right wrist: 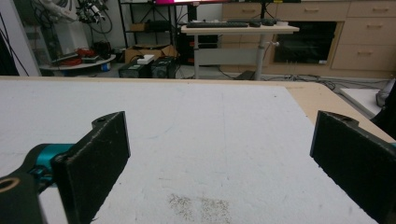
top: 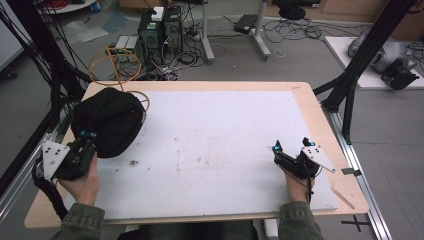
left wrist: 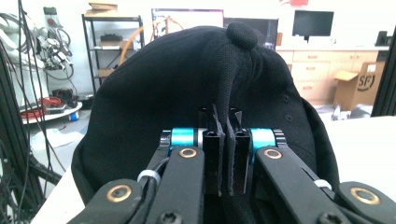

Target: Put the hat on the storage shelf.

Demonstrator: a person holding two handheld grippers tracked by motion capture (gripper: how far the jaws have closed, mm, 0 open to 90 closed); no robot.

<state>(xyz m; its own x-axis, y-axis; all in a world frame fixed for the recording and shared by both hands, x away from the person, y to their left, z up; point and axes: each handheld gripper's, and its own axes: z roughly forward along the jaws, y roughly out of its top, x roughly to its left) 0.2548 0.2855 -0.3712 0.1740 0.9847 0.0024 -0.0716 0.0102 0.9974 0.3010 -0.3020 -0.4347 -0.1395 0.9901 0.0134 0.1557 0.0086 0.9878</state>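
I've got the left gripper (top: 88,136) clamped on the cap (top: 109,120) at 9 o'clock to drag it, right gripper (top: 291,146) idling with jaws apart.

Black cap (top: 110,120): soft woven fabric, domed crown with a cloth button on top and stitched eyelets on its side. It rests at the table's (top: 220,150) far-left corner, slightly overhanging the left edge. My jaws pinch a crown fold.
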